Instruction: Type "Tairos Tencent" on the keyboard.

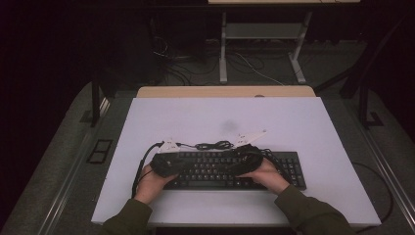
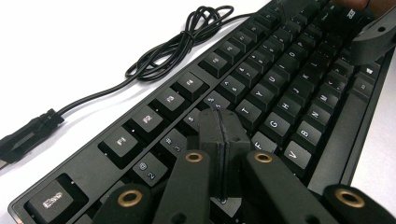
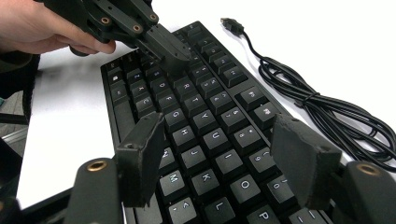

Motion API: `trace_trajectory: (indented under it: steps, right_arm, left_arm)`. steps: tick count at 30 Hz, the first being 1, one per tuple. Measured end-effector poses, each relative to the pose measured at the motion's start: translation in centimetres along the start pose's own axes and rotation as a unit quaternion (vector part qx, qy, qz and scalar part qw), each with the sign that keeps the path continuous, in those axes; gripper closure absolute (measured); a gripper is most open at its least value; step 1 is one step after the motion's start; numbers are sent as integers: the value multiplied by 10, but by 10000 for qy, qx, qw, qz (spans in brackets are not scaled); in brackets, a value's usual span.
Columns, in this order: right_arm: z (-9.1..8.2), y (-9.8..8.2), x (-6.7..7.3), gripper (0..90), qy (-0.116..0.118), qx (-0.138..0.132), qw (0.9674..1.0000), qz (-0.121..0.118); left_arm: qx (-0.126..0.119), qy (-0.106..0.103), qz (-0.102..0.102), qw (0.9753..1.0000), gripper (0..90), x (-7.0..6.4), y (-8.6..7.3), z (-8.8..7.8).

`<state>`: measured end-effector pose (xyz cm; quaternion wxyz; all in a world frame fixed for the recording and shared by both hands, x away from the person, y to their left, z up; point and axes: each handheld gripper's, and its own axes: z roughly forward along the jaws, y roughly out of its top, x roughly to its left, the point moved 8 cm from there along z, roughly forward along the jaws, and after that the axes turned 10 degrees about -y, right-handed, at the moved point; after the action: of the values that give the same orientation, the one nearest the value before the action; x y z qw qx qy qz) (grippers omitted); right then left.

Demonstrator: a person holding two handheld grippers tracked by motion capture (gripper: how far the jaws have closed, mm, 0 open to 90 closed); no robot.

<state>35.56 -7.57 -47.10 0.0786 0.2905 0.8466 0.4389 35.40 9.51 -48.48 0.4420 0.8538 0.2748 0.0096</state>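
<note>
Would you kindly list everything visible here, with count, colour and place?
keyboard: one, black, near middle of the white table top.
cable: one, black, coiled on the table behind the keyboard, plug end loose.
desk frame: one, pale, on the floor beyond the table.
left gripper: one, black, jaws shut, tip over the keyboard's left keys.
right gripper: one, black, jaws open above the right-hand keys.
hands: two, each gripping a gripper; olive sleeves.
</note>
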Motion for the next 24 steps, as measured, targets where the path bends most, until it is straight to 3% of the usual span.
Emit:
trace_trajectory:
  steps: [16, 24]
  right_arm:
    - [0, 0, 0, 348, -7, 10, 10000, 0]
    - [0, 0, 0, 348, -8, -1, 10000, -4]
  left_arm:
    - [119, 35, 70, 9999, 890, 0, -3, 4]
    - [-12, -13, 23, 10000, 887, -1, 0, 1]
